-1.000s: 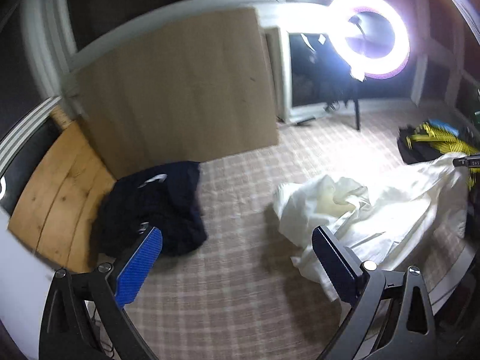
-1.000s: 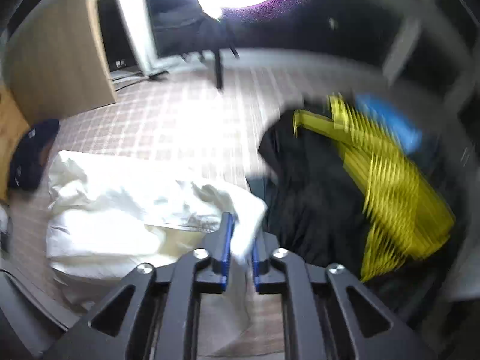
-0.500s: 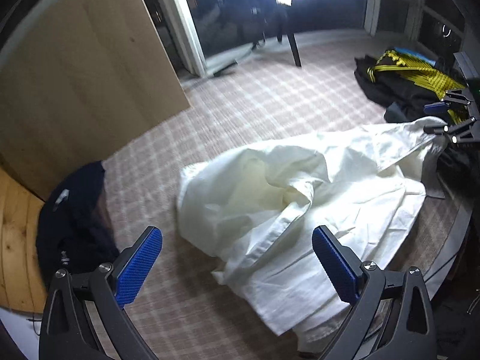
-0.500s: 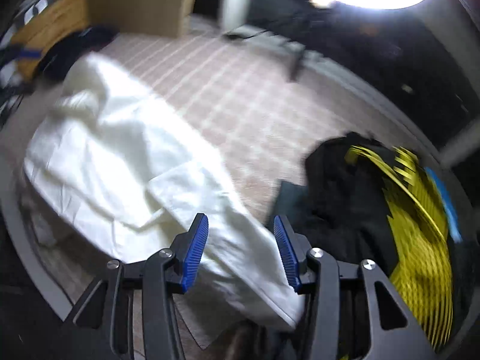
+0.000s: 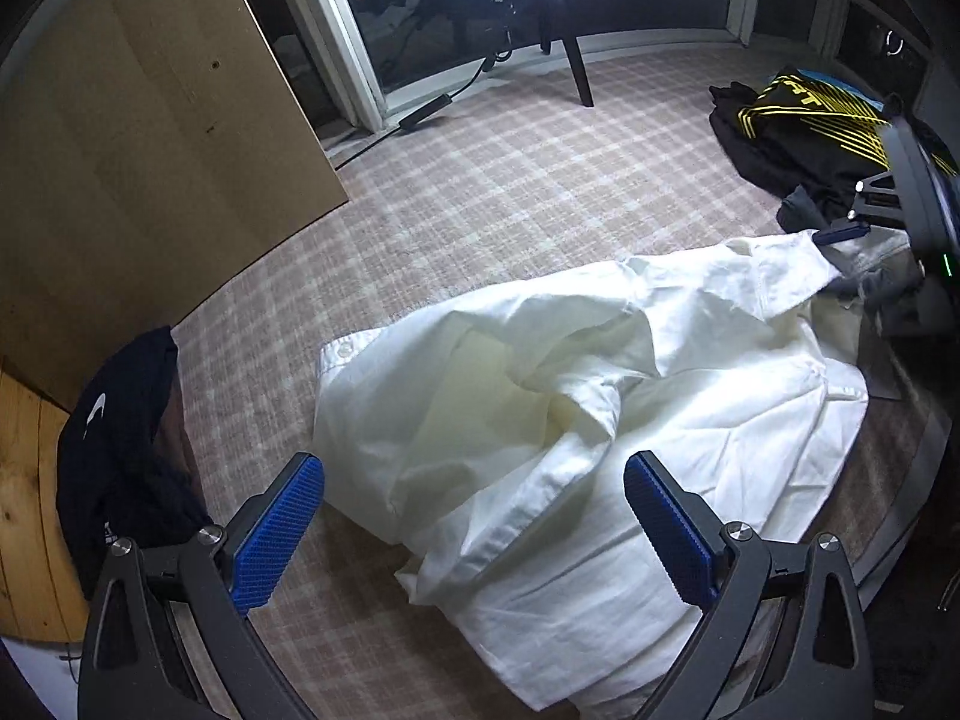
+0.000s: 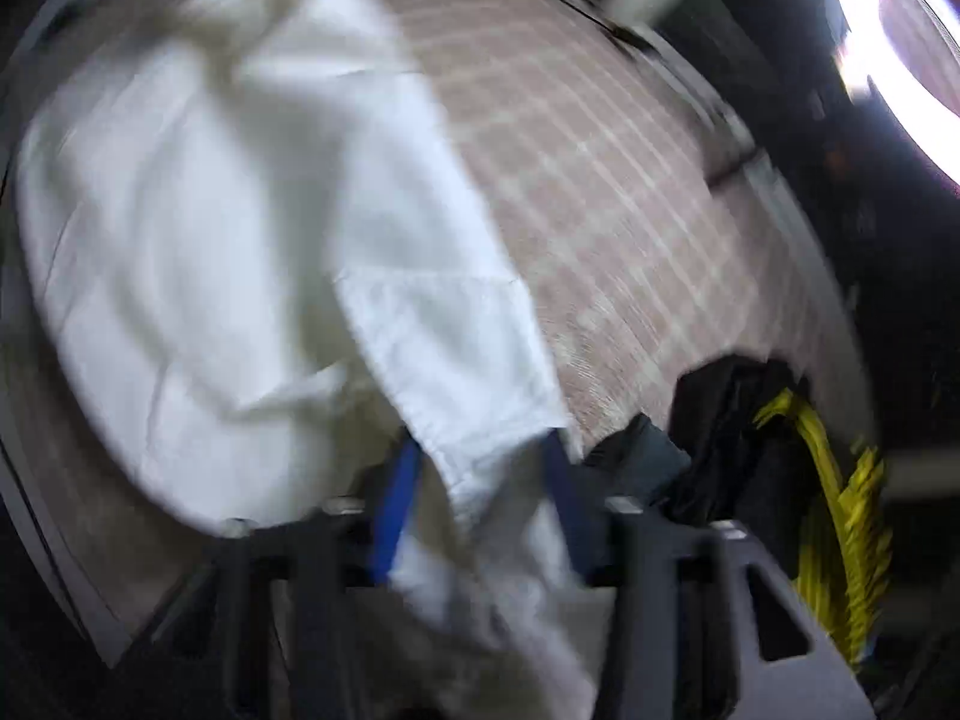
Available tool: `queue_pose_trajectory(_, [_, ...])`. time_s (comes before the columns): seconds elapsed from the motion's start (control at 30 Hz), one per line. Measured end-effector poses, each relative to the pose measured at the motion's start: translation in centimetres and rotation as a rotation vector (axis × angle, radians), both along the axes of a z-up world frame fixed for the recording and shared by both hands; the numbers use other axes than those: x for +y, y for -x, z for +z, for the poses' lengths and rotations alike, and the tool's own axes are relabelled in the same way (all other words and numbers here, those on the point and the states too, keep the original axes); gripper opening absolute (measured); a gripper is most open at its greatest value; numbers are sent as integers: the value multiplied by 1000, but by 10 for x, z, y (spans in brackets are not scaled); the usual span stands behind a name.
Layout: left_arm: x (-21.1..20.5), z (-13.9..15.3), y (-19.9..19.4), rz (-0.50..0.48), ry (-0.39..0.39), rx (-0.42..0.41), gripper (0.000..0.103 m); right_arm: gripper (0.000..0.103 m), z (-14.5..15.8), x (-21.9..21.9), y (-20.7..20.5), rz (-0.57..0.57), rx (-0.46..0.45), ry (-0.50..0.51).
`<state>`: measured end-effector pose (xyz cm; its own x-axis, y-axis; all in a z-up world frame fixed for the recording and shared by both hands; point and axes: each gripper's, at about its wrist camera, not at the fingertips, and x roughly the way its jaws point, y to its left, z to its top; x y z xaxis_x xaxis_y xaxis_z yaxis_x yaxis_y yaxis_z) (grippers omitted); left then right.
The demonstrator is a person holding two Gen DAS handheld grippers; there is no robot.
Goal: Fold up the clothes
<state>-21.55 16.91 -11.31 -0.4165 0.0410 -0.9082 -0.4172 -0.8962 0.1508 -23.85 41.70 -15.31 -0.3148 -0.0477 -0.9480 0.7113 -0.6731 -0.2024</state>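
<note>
Both tools pointed steeply down over the plaid carpet [image 5: 510,180]. Left tool [image 5: 474,528] hung with its blue pads wide apart above the near edge of the crumpled white shirt [image 5: 600,396], gripping nothing. Right tool [image 6: 480,498] was blurred, its jaws closing with a corner of that shirt between them. Black-and-yellow garment [image 5: 804,114] lay just beyond; a dark garment [image 5: 120,450] lay well apart by the wooden boards [image 5: 24,480].
</note>
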Motion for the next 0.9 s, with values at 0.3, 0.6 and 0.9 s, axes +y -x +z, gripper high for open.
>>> queue_pose_trajectory(0.3, [22, -1, -10, -91, -9, -18, 101, 49, 42, 101, 47, -481, -31, 295])
queue_pose_trajectory(0.6, [100, -37, -46, -383, 31, -86, 100, 49, 33, 119, -6, -465, -45, 292])
queue_pose_trajectory(0.9, [87, -61, -36, -366, -24, -176, 44, 49, 28, 109, -31, -402, -2, 246])
